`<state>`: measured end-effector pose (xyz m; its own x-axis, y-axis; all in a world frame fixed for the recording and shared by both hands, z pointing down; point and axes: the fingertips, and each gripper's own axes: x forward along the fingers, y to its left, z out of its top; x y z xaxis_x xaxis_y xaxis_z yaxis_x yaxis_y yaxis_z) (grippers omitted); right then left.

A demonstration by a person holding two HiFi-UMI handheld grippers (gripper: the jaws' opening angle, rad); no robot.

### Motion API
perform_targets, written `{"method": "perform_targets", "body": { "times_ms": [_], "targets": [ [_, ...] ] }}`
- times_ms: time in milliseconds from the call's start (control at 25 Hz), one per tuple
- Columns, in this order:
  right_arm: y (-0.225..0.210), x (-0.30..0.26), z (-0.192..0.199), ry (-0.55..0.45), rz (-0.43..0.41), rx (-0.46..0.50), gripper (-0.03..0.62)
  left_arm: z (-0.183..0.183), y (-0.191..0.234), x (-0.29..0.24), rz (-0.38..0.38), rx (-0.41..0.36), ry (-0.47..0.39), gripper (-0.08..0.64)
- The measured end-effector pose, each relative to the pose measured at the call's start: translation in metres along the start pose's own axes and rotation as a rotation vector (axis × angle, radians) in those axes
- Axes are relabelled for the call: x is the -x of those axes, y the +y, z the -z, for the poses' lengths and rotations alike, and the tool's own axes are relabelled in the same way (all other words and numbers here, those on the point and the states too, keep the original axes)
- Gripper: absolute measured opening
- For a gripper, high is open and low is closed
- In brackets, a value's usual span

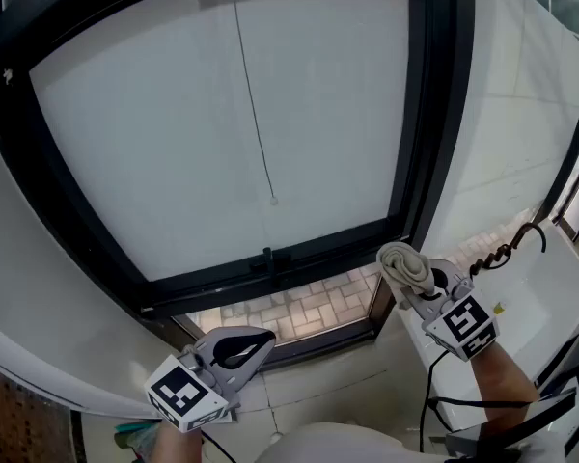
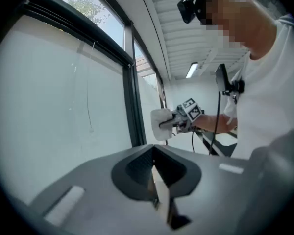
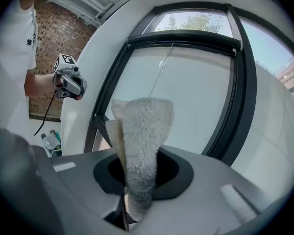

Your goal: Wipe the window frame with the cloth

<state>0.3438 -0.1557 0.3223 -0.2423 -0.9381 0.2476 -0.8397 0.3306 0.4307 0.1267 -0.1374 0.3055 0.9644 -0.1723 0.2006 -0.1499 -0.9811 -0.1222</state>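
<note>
Where the bottom rail of the black window frame [image 1: 270, 266] meets its right upright, the pale terry cloth [image 1: 403, 261] sits bunched into a thick fold. Its long axis runs in line with the jaws that hold it, and its free end points up and away from them towards that corner. Whether it touches the frame cannot be told. The right hand-held gripper [image 1: 420, 283] has its jaws clamped on the cloth's lower end. Behind the frame hangs a white blind with a thin pull cord [image 1: 273, 201]. The left hand-held gripper [image 1: 236, 347] hovers lower and well apart, below the bottom rail, jaws pressed together with nothing between them.
</note>
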Motion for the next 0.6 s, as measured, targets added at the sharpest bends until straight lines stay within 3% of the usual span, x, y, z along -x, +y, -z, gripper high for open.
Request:
{"method": "perform_targets", "body": {
  "times_ms": [280, 480, 600],
  "targets": [
    [-0.059, -0.006, -0.067, -0.019, 0.093, 0.272, 0.071, 0.002, -0.007, 0.004, 0.095, -0.033, 0.041, 0.022],
    [-0.138, 0.006, -0.122, 0.015, 0.259, 0.506, 0.071, -0.005, -0.007, -0.01, 0.191, -0.076, 0.023, 0.022],
    [-0.182, 0.015, -0.152, 0.057, 0.358, 0.664, 0.071, -0.008, -0.013, -0.014, 0.209, -0.097, 0.036, 0.023]
  ]
}}
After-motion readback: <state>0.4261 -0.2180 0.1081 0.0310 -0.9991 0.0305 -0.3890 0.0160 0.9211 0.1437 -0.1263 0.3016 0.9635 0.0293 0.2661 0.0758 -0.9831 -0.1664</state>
